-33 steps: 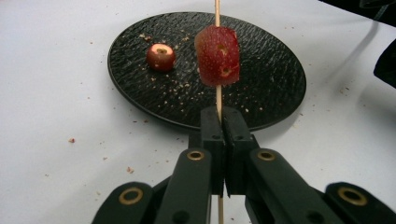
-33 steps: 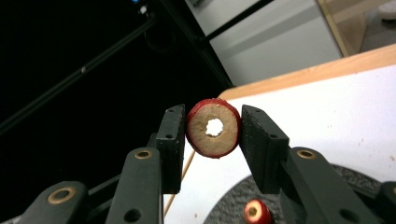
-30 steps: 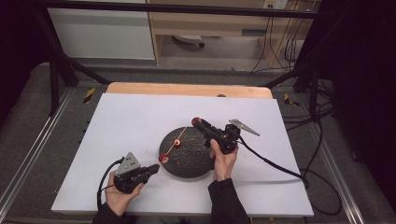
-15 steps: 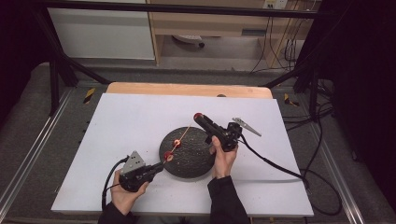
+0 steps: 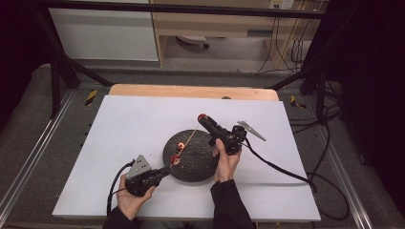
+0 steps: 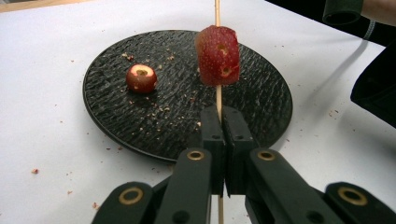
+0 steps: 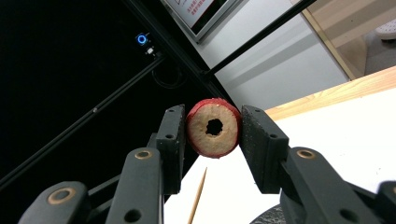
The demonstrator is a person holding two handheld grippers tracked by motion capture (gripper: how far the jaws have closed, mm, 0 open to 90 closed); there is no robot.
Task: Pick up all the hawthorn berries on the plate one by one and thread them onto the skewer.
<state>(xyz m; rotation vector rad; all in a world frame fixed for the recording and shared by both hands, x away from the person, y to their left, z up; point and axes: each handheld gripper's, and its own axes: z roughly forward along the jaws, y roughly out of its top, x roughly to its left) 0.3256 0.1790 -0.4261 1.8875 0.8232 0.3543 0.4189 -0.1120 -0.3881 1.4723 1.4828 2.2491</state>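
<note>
**Wooden skewer and cored red fruit over the black plate**

Wooden skewer (image 6: 217,95) is carrying one red fruit piece (image 6: 217,55) above the black textured plate (image 6: 261,116), with the left gripper (image 6: 218,122) fingers pinching the stick just below it. Right gripper (image 7: 213,135) fingers are squeezing a cored fruit slice (image 7: 213,127), raised near the skewer's far tip. Another fruit piece (image 6: 141,78) is lying on the plate, which is sitting on the white table (image 5: 124,124).

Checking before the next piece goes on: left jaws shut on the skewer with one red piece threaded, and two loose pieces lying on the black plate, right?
Not quite: the left gripper view shows one loose piece lying on the black plate, not two. The left gripper is shut on the skewer, one red piece threaded.
</note>
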